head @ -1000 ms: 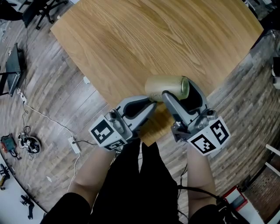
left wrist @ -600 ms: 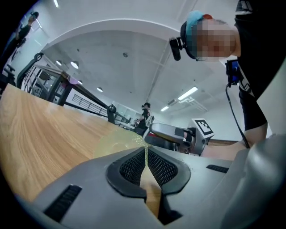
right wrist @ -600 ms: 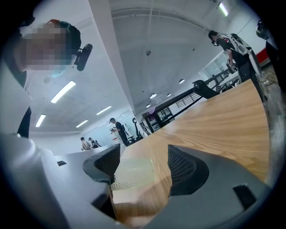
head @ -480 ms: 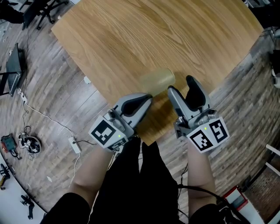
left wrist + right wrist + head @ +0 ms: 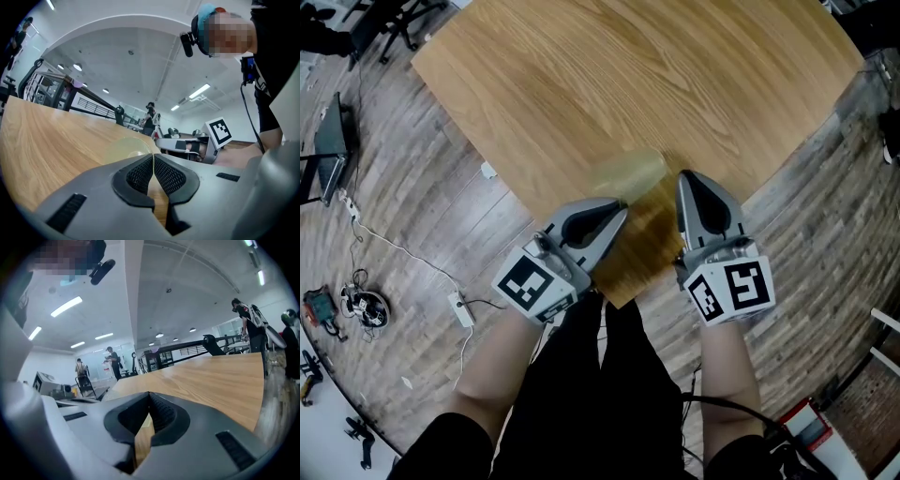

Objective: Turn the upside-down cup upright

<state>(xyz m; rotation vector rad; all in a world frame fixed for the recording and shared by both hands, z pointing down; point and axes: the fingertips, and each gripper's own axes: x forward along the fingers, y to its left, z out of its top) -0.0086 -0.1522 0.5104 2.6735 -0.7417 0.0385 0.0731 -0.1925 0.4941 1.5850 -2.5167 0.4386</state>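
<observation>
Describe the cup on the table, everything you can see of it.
The cup is pale yellow-green and see-through, plastic by its look. It rests on the wooden table near the closest corner, just past the shut left gripper and beside the shut right gripper. Neither holds it. Whether it stands upright is unclear.

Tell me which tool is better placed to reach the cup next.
Left, probably. The left tool points straight at the cup, which sits just beyond its shut jaws in the left gripper view. The right tool, also shut, points past the cup; its view shows no cup.
</observation>
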